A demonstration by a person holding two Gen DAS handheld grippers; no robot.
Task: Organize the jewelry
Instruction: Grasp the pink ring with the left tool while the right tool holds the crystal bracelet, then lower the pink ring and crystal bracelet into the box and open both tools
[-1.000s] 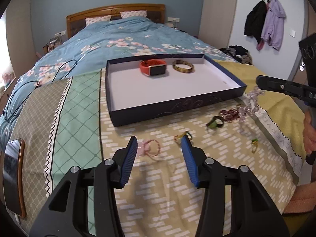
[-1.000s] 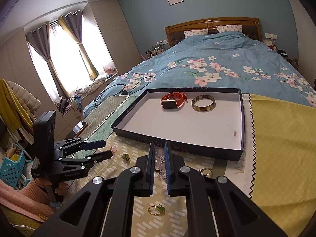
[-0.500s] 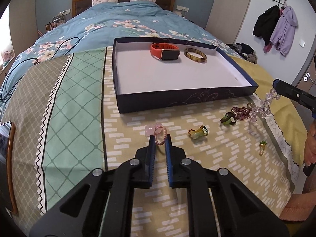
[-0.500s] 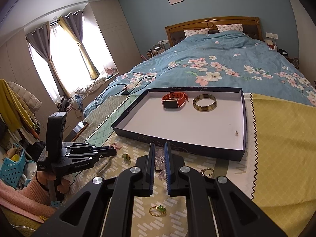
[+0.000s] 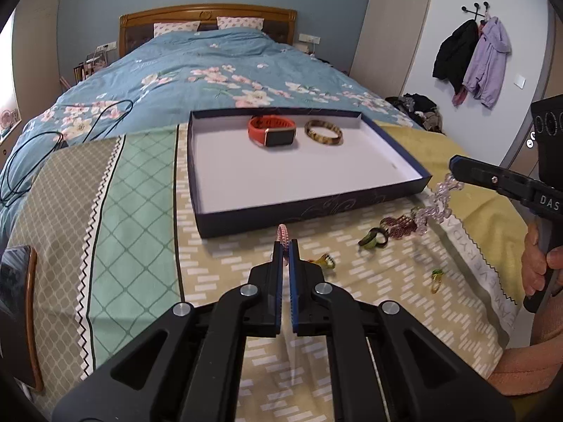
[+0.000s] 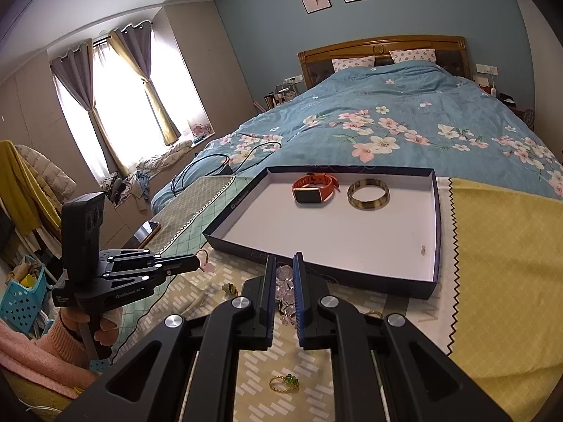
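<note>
Pink beaded bracelet [image 5: 283,235] is pinched between the pressed-together jaws of the left gripper [image 5: 285,246]; its loop stands edge-on above the fingertips, and from the right wrist view it hangs off the tip with a pink charm below, clear of the bedspread [image 5: 140,211]. Key relation: the tray [image 5: 316,207] lies directly ahead of the left jaws, near wall just beyond the bracelet, long axis running across the view, so the coming move looks like a lift over that wall and forward. Tray already holds an orange watch [image 5: 272,133] and a brown bangle [image 5: 323,133] side by side at the far end; near floor is bare. Right gripper [image 6: 283,270] has its jaws closed on a clear crystal bracelet [image 6: 284,281], which dangles from the tip down toward the cloth in the left wrist view; it sits at the tray's near right corner, about as near as the left. Loose on the bedspread: dark red beads [image 5: 397,227], a green ring [image 5: 373,239], a gold-and-green ring [image 6: 285,383]. Risk judged: the thin loop slipping during the carry
</note>
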